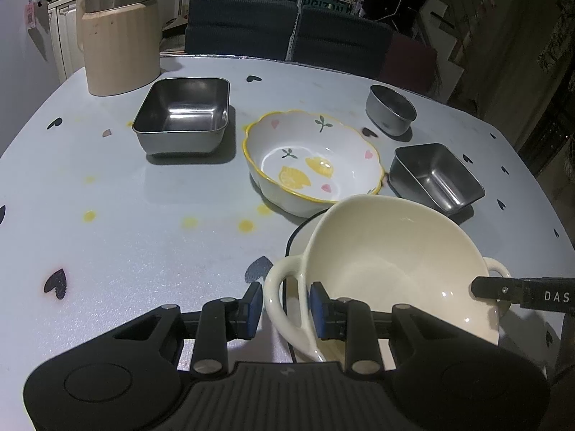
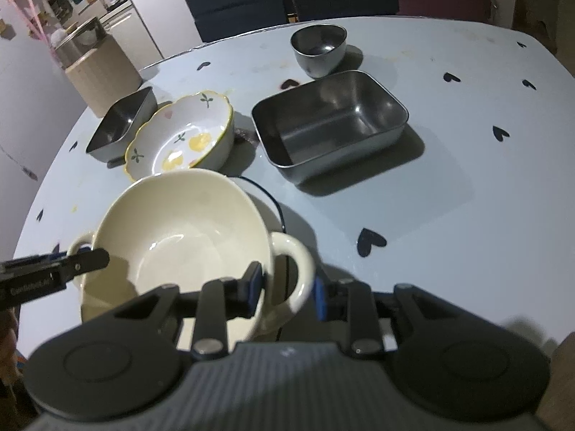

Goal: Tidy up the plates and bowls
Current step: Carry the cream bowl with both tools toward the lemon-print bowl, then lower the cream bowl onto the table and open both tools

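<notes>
While both of your grippers sit at the cream two-handled bowl (image 1: 391,269), the hold is not secure on either side. The left gripper (image 1: 285,309) has its jaws spread around the bowl's left loop handle (image 1: 284,298), one blue pad outside the loop and one against the bowl wall, with a visible gap on the outer side. The right gripper (image 2: 287,287) likewise straddles the right loop handle (image 2: 291,269), jaws apart and not pressing on it. Whether either pad bears any load cannot be told.

The bowl appears tilted, its far rim raised, above or resting on a white plate with a dark rim (image 1: 305,230) near your edge of the bench (image 1: 125,237). Contact between bowl and plate is hidden.

Risks, in my judgement:
- If you lift before the jaws close, the glazed handles may slide through and the bowl could drop onto the plate, chipping both.
- If one side closes first, the bowl may swing or tip further.
- The lemon-patterned bowl (image 1: 312,160) lies just beyond the cream bowl's far rim; a forward lurch could strike it.
- The small steel tray (image 1: 436,177) stands near on the right, the large steel tray (image 1: 183,115) and round steel cup (image 1: 391,108) farther back; keep the carry path off them.
</notes>
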Tool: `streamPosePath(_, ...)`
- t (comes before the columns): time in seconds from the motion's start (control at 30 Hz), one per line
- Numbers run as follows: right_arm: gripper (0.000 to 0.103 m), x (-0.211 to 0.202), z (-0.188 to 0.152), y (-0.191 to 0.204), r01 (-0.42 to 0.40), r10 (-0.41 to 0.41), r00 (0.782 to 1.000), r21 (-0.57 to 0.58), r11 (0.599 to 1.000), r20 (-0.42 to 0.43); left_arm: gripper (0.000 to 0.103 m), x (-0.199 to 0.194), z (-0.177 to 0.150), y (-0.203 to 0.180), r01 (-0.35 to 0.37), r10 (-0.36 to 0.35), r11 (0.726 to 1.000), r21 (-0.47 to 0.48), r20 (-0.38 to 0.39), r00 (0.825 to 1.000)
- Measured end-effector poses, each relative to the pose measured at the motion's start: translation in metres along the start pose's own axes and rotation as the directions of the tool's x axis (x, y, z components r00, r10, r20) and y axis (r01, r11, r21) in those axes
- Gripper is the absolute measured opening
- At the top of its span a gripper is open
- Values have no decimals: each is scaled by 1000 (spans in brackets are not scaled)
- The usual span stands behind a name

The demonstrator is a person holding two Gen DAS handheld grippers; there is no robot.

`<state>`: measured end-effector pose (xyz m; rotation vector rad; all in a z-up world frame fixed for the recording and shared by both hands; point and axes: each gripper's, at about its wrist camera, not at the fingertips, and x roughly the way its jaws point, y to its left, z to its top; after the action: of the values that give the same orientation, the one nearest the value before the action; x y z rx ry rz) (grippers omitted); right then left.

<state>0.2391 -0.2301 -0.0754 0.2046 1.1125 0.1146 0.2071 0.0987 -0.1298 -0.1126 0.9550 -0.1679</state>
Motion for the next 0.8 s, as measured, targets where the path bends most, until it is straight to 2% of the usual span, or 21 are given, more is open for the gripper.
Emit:
streamPosePath(0.4, 38, 0, -2, 3, 14, -14, 1000, -4, 1000, -1, 32, -1, 0, -2, -7, 7, 1000, 14, -9, 1000)
streamPosePath(0.5, 42, 1, -2, 3, 17, -17, 1000, -7, 1000, -2, 52, -1, 0, -2, -10, 11, 1000, 9, -28, 1000)
streamPosePath(0.57, 51, 4, -3, 3, 19, -19, 1000, -17, 1000, -22, 74, -3, -1, -3, -21, 21, 1000, 10, -25, 999)
streamPosePath(0.6, 61, 5, -4, 4, 22, -23, 999, -26, 999, -31, 79, -4, -1, -3, -25, 25, 1000, 12, -25, 999)
streamPosePath(0.63, 66, 6, -5, 6, 25, -26, 999, -38, 999, -31, 87, -6, -2, -3, -26, 26, 1000, 12, -24, 999)
streamPosePath(0.67, 73, 5, -6, 7, 29, -30, 999, -56, 998, -25, 92, -7, -2, -4, -23, 23, 1000, 11, -22, 999)
streamPosePath(0.8, 88, 0, -12, 12, 38, -39, 999, -126, 991, -3, 100, -10, -4, -8, -17, 18, 1000, 24, -22, 1000)
